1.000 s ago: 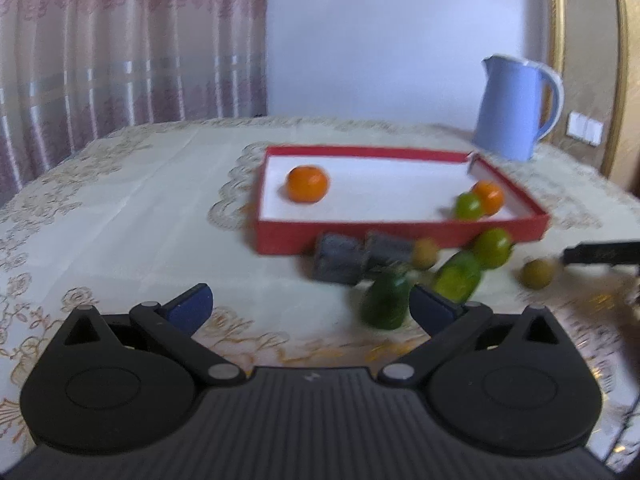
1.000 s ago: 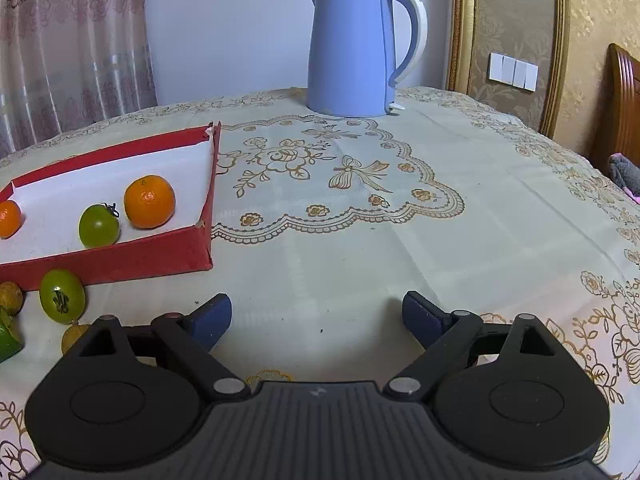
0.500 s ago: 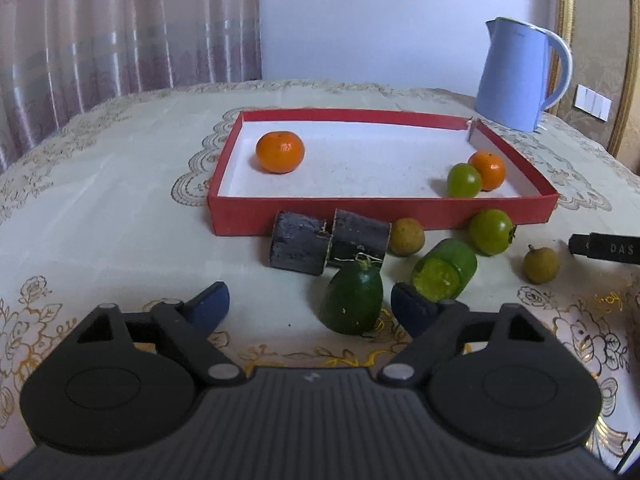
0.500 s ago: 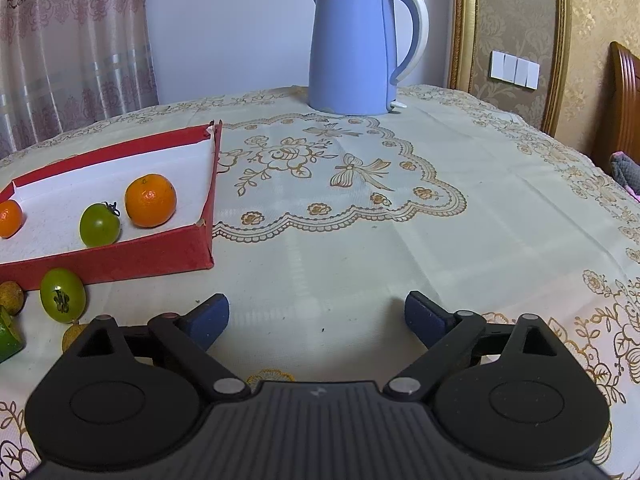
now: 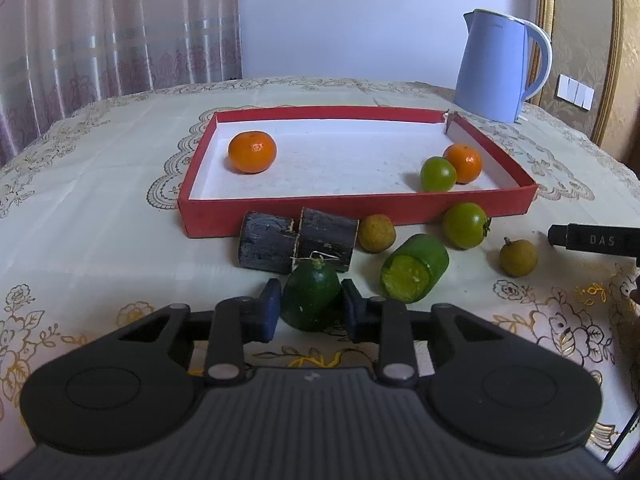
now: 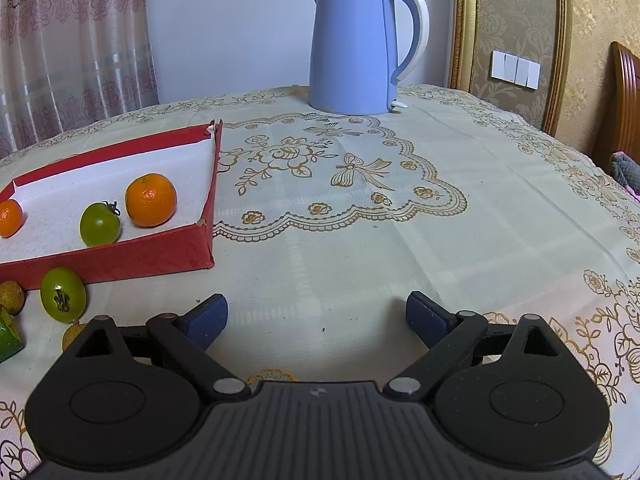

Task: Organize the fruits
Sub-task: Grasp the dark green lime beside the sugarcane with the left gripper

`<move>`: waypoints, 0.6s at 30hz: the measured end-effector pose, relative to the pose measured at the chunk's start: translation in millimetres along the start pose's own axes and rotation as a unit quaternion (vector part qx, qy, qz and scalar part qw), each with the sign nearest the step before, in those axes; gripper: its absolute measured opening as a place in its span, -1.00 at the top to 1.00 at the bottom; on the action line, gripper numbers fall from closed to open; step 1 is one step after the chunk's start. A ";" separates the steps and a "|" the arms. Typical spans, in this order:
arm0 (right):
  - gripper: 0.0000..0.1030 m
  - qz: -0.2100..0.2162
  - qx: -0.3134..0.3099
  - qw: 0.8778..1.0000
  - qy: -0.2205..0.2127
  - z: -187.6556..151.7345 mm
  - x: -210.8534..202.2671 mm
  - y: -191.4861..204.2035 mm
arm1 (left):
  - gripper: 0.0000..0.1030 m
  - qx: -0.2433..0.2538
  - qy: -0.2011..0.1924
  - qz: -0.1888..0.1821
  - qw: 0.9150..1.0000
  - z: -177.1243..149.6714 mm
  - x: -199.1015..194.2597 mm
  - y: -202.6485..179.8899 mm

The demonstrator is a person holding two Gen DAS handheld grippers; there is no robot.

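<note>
My left gripper (image 5: 309,307) is shut on a dark green cucumber end piece (image 5: 311,297) that rests on the tablecloth in front of the red tray (image 5: 280,218). The tray holds two oranges (image 5: 252,151) (image 5: 464,162) and a green tomato (image 5: 437,173). Before the tray lie two black sugarcane pieces (image 5: 296,242), a cut cucumber piece (image 5: 414,268), a green tomato (image 5: 465,225) and two longans (image 5: 376,233) (image 5: 518,257). My right gripper (image 6: 316,314) is open and empty over bare tablecloth right of the tray (image 6: 168,254).
A blue kettle (image 5: 498,65) (image 6: 362,46) stands at the back of the table. The right gripper's black finger (image 5: 592,239) shows at the right edge of the left wrist view. A chair (image 6: 624,104) stands at far right.
My left gripper moved forward and shut its fingers on the dark green cucumber end. The right gripper has stayed still and open.
</note>
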State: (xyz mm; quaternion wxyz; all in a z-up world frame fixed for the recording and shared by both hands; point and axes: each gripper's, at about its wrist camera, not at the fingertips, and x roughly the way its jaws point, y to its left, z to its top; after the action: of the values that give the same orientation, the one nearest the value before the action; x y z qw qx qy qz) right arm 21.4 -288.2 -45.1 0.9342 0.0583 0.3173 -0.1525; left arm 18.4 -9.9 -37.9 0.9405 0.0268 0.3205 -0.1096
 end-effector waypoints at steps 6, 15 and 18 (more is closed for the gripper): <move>-0.89 0.001 0.000 1.000 0.001 -0.1 0.7 0.5 | 0.45 0.004 0.000 0.002 1.000 0.0 -0.8 0.2; -0.90 0.001 0.000 1.000 0.001 0.1 0.9 0.3 | 0.45 0.011 0.003 0.001 1.000 1.0 -4.6 -1.1; -0.90 0.001 0.000 1.000 0.001 0.2 0.9 0.1 | 0.45 0.019 -0.009 -0.007 1.000 5.8 -14.2 -1.7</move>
State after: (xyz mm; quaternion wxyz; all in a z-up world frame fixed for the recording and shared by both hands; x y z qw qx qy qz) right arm 22.2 -288.4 -45.5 0.9340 0.0593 0.3182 -0.1512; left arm 10.6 -9.6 -24.6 0.9419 0.0413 0.3101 -0.1222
